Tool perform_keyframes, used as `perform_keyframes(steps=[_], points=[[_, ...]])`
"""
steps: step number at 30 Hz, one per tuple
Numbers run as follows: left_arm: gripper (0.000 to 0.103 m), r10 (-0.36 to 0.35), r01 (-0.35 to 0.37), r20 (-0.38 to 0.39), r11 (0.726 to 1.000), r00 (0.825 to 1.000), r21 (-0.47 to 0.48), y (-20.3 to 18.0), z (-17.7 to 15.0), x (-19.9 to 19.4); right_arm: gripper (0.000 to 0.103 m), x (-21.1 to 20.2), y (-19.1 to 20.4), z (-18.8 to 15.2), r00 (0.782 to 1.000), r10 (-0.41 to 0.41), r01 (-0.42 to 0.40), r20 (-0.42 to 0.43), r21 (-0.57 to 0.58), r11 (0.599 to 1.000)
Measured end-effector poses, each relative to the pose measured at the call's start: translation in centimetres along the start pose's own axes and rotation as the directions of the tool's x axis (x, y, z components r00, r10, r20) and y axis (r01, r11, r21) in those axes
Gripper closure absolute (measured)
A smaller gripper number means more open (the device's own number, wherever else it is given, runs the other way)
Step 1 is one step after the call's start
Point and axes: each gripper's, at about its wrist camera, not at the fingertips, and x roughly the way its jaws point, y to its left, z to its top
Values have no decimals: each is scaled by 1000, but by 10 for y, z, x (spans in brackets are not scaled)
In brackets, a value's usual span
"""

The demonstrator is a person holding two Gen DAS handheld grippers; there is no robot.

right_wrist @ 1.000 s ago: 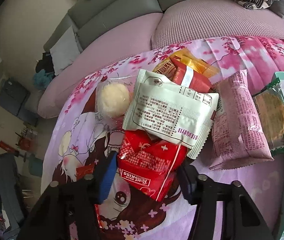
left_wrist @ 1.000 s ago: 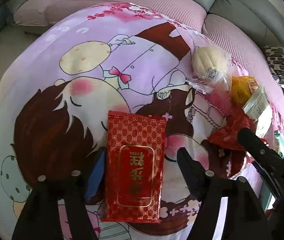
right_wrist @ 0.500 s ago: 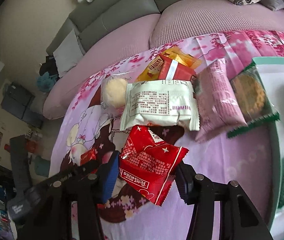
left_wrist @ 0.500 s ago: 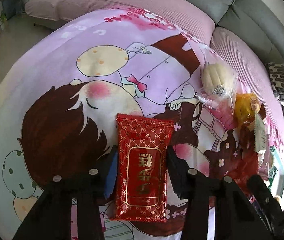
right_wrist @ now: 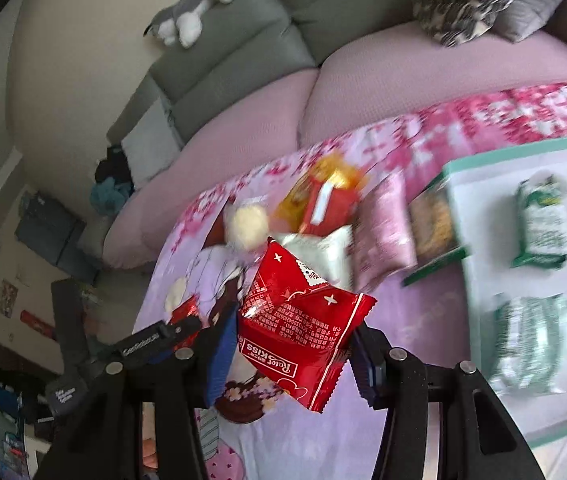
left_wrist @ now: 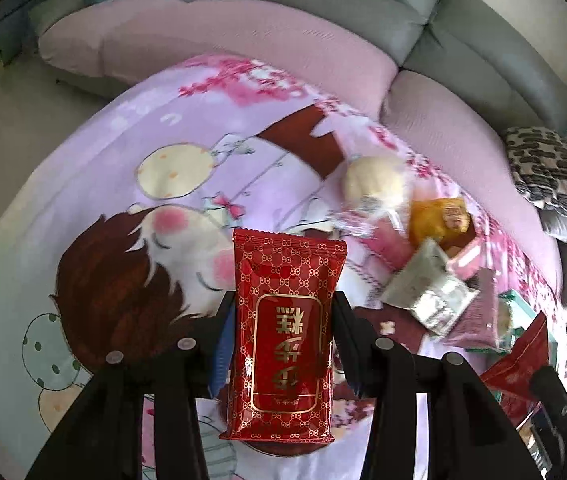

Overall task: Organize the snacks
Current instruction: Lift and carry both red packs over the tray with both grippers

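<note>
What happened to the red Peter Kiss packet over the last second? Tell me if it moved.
Yes. The red Peter Kiss packet, gripped by the right gripper, lifted off the pile toward the tray.

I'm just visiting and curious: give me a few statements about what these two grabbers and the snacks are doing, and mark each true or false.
1. The left gripper is shut on a red packet with gold pattern. True.
2. The right gripper is empty. False: it is shut on a red Peter Kiss packet.
3. Green-and-white packets lie on the white tray. True.
4. The sofa holds no toy. False: a grey and white plush toy sits on its back.
</note>
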Motion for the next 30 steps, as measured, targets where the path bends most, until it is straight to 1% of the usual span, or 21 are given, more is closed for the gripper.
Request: perform_keyframes(steps=[5, 9, 12, 14, 16, 17, 19, 20, 22, 23, 26, 30], points=[[56, -43, 42, 10, 997, 999, 70, -28, -2, -3, 49, -25, -35, 17, 996, -58, 54, 70, 62, 997], [56, -82, 78, 22, 987, 996, 141, -57, -8, -11, 49, -50, -69, 30, 985, -118, 102, 129, 125, 987], [56, -124, 119, 10, 973, 992, 199, -83, -14, -13, 49, -66, -97, 38, 968, -182, 150, 175, 181, 972], [56, -159, 158, -12, 961, 987, 228, -101, -17, -13, 49, -77, -115, 43, 950, -239, 197, 202, 211, 958], [56, -199, 203, -44, 939, 979, 276, -128, -21, -11, 49, -85, -131, 47, 930, -294, 244, 222, 223, 944], [56, -208, 215, -56, 929, 976, 300, -140, -23, -11, 49, -89, -140, 50, 914, -335, 282, 231, 233, 931], [56, -226, 236, -71, 909, 972, 342, -164, -23, -9, 49, -96, -156, 52, 896, -372, 312, 241, 256, 915], [56, -241, 255, -84, 893, 967, 372, -184, -25, -9, 49, -100, -163, 53, 893, -376, 309, 249, 270, 912], [56, -268, 287, -103, 868, 958, 406, -210, -29, -7, 49, -109, -180, 55, 887, -373, 286, 273, 310, 907], [56, -291, 316, -124, 848, 949, 425, -230, -32, -6, 49, -113, -186, 56, 883, -374, 278, 284, 326, 904], [56, -330, 376, -181, 809, 926, 452, -270, -43, 3, 49, -123, -205, 60, 865, -385, 259, 321, 372, 891], [56, -329, 403, -233, 764, 915, 504, -313, -59, 19, 49, -121, -222, 64, 862, -389, 248, 327, 396, 884]])
